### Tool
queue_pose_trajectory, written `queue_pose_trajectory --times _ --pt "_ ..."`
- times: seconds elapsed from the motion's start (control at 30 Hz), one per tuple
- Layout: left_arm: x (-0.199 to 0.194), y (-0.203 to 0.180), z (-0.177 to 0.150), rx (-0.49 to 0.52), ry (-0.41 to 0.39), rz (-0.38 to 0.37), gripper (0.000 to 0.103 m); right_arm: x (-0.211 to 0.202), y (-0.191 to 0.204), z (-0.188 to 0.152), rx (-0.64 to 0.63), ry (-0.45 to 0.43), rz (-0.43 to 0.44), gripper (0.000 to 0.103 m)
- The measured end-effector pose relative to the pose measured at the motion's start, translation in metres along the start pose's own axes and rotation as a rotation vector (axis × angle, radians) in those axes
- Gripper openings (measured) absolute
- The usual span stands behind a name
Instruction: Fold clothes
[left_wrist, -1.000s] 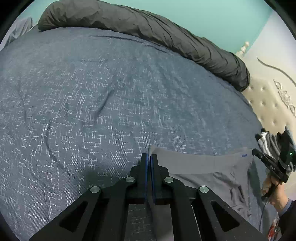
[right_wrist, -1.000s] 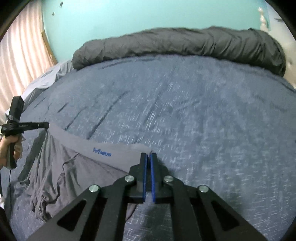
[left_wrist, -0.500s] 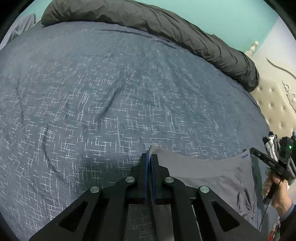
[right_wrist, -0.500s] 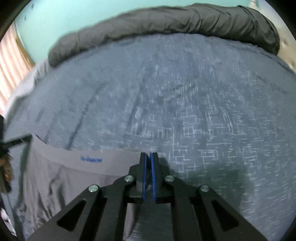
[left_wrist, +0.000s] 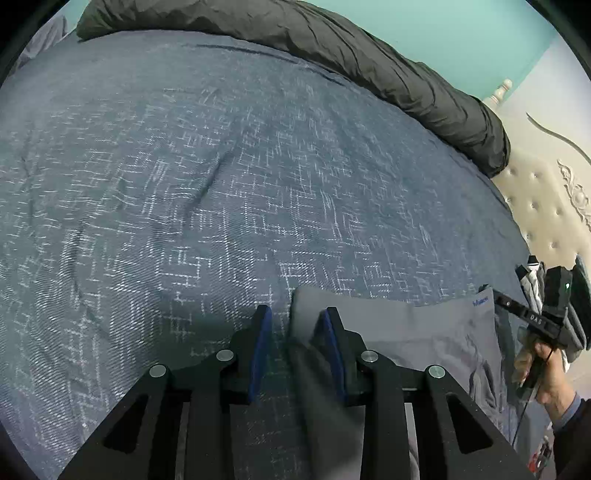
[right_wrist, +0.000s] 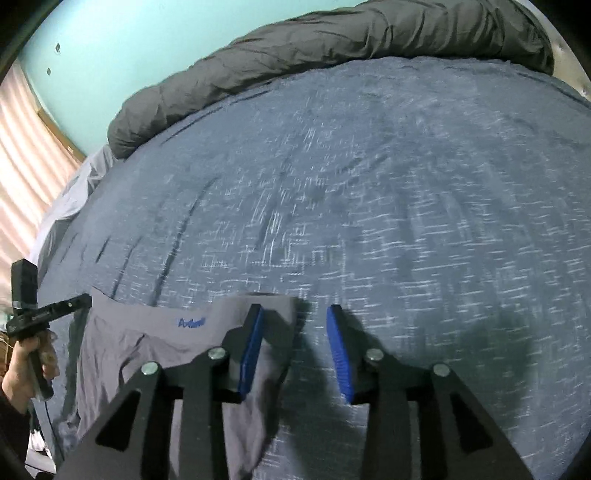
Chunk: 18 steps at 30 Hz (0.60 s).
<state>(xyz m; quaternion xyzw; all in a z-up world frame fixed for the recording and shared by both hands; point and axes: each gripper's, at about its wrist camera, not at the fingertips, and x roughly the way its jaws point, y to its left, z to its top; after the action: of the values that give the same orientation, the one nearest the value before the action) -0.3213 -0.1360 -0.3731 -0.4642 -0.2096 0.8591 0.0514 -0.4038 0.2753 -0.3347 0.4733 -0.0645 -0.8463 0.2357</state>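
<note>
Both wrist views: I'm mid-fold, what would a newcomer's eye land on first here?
First, the grey garment spread flat at the near edge of the blue patterned bedspread, waistband toward the far side. Next, the left gripper and right gripper, one at each waistband corner; their jaws have just been opening, with the cloth lying loose between them. Behind, a dark rolled duvet runs along the far edge against the teal wall.
</note>
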Motion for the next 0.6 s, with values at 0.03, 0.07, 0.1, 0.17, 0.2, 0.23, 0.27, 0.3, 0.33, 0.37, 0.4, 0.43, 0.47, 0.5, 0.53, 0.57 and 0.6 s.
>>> queue_pose_trajectory --times 0.03,0.07,0.1,0.17,0.2,0.23,0.27,0.3,0.33,0.37,0.4,0.43,0.47,0.5,0.53,0.57,0.6 --pt "0.0 0.001 0.001 -0.002 -0.003 -0.006 0.027 0.002 0.004 -0.001 -0.009 0.004 -0.004 0.035" --pt "-0.001 0.001 0.001 0.002 -0.003 -0.011 0.01 0.002 0.007 -0.001 -0.018 0.002 -0.006 0.029" --pt "-0.002 0.0 0.0 0.012 -0.002 -0.013 0.004 0.002 0.009 0.0 -0.023 0.001 0.003 0.012" --pt "-0.006 -0.003 -0.002 0.034 0.001 -0.019 0.004 -0.002 0.014 -0.002 -0.038 -0.01 0.0 0.005" --pt "-0.008 -0.006 -0.003 0.045 -0.001 -0.021 0.004 -0.006 0.017 -0.002 -0.052 -0.024 0.004 0.004" --pt "-0.011 -0.007 -0.004 0.051 -0.008 -0.019 0.003 -0.012 0.021 -0.002 -0.066 -0.043 0.011 0.003" --pt "-0.017 -0.009 -0.004 0.053 -0.017 -0.019 0.003 -0.018 0.025 -0.001 -0.08 -0.061 0.017 0.003" --pt "-0.026 -0.011 -0.005 0.053 -0.032 -0.019 0.003 -0.024 0.028 0.0 -0.09 -0.079 0.022 0.003" --pt "-0.035 -0.013 -0.004 0.051 -0.045 -0.021 0.003 -0.032 0.031 0.001 -0.094 -0.096 0.024 0.003" --pt "-0.042 -0.016 -0.003 0.051 -0.055 -0.027 0.003 -0.042 0.034 0.002 -0.101 -0.118 0.025 0.003" --pt "-0.052 -0.019 -0.002 0.055 -0.067 -0.029 0.003 -0.055 0.038 0.004 -0.108 -0.142 0.026 0.003" --pt "-0.065 -0.024 -0.001 0.062 -0.079 -0.029 0.003 -0.065 0.042 0.005 -0.113 -0.159 0.03 0.003" --pt "-0.078 -0.029 0.0 0.07 -0.091 -0.029 0.003 -0.076 0.045 0.007 -0.121 -0.177 0.035 0.003" --pt "-0.091 -0.033 0.0 0.077 -0.103 -0.03 0.003 -0.089 0.048 0.009 -0.133 -0.194 0.039 0.003" --pt "-0.105 -0.038 0.001 0.082 -0.117 -0.031 0.003 -0.101 0.052 0.01 -0.144 -0.211 0.044 0.002" --pt "-0.119 -0.043 0.0 0.086 -0.132 -0.034 0.003 -0.117 0.056 0.011 -0.154 -0.229 0.047 0.002" --pt "-0.136 -0.049 0.0 0.09 -0.15 -0.037 0.003 -0.131 0.062 0.011 -0.161 -0.246 0.048 0.002"
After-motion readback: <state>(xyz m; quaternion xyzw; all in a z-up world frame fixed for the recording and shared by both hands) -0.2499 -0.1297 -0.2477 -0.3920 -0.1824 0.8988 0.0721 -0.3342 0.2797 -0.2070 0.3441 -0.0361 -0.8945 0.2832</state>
